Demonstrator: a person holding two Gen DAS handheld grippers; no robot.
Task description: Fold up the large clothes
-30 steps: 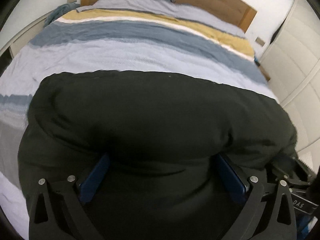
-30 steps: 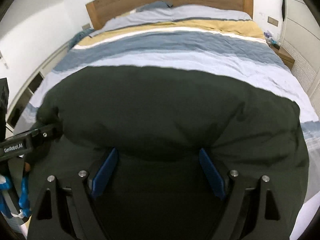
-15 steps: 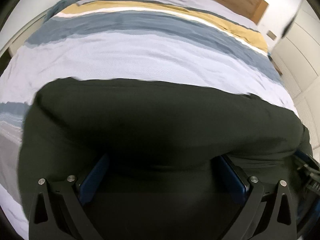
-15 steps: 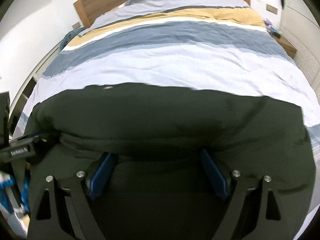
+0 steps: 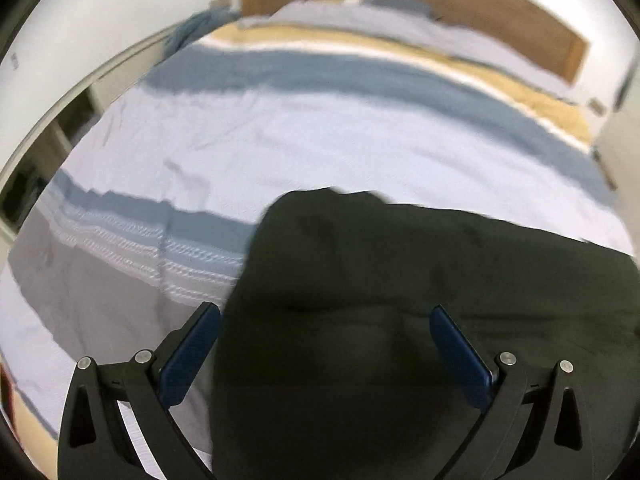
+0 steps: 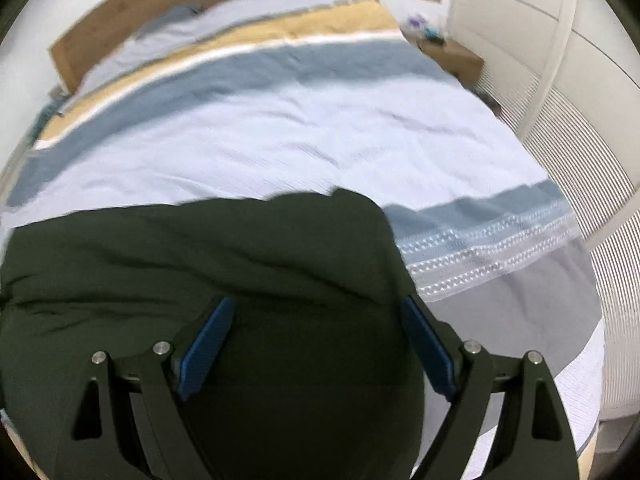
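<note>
A dark green garment [image 5: 420, 280] lies in a thick, bunched bundle at the near end of a bed [image 5: 280, 140] with a striped cover; it looks partly folded, with squaring and smoothing likely left. The left tongs [image 5: 324, 344] and right tongs [image 6: 316, 340] each stand wide apart, straddling opposite ends of the bundle without clamping it. Around are a wooden headboard [image 6: 200, 0], a bedside cabinet [image 6: 456, 60] and white cupboards [image 6: 560, 80]; nothing blocks the way.
</note>
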